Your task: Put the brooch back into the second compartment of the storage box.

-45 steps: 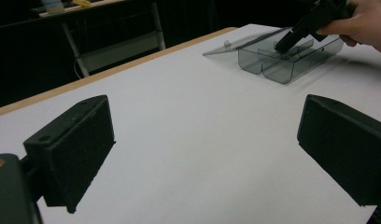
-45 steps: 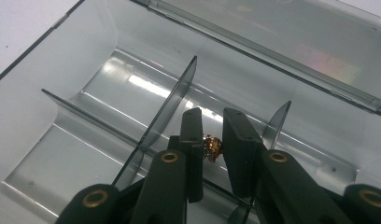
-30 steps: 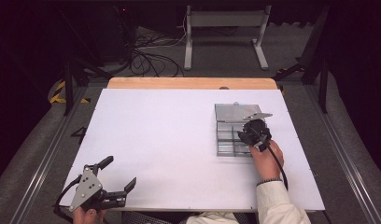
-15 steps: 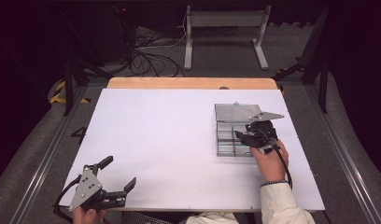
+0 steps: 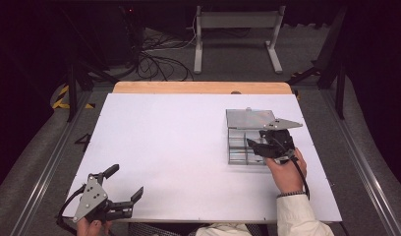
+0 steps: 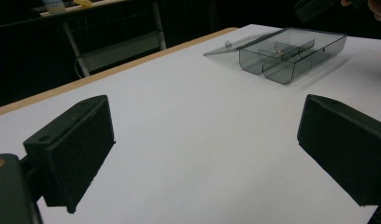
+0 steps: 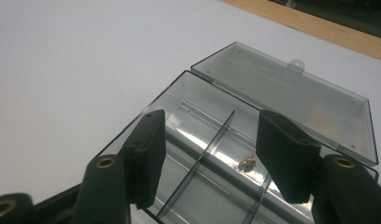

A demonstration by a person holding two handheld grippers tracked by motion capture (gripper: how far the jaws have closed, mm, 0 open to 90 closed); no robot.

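A: Smoky clear compartment box (image 5: 246, 142) sits right side of the white table (image 5: 179, 147), lid (image 7: 291, 98) flipped flat.
B: Right gripper (image 7: 207, 149) above it, jaws apart, empty. Left gripper (image 5: 124, 184) near-left edge, spread wide.

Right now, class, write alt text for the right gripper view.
Open black tongs hover over a clear compartment box, its hinged lid lying open behind it. A small brownish object sits in one compartment, on a white table.
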